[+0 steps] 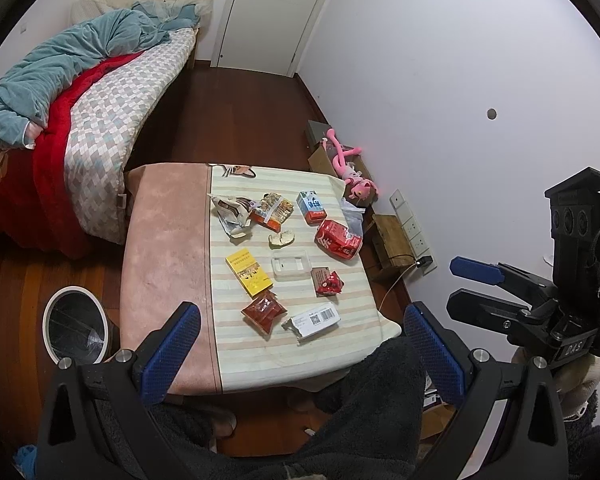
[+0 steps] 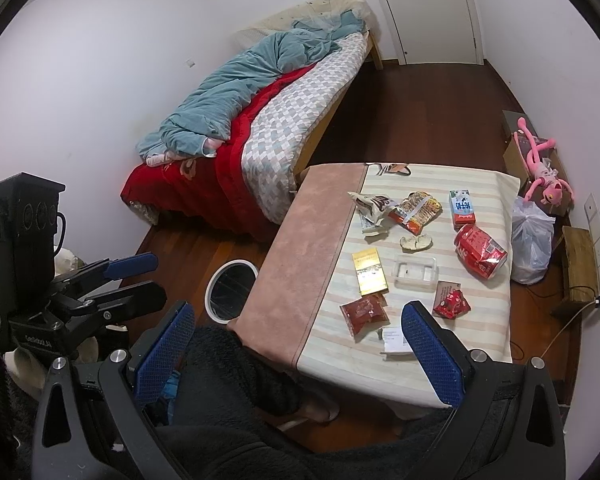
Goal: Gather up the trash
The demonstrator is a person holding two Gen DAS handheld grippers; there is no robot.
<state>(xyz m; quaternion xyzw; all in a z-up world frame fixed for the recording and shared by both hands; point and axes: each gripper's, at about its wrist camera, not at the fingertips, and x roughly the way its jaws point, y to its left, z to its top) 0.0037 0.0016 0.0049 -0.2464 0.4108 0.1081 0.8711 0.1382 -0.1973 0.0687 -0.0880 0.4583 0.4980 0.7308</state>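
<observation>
Trash is spread over the table's (image 1: pixel 168 240) right half; the left is bare. Both grippers, left (image 1: pixel 300 360) and right (image 2: pixel 300 352), are held spread wide and empty above the near edge.

On the table (image 1: pixel 168 240) lie ten pieces of trash: four snack wrappers (image 1: pixel 231 210) (image 1: pixel 271 210) (image 1: pixel 263 312) (image 1: pixel 328 282), one crushed red can (image 1: pixel 338 239), one milk carton (image 1: pixel 311 207), one yellow box (image 1: pixel 247 272), one clear plastic tray (image 1: pixel 291 264), one white labelled box (image 1: pixel 314 320) and one food scrap (image 1: pixel 281 239). One bin (image 1: pixel 76 328) stands on the floor.
</observation>
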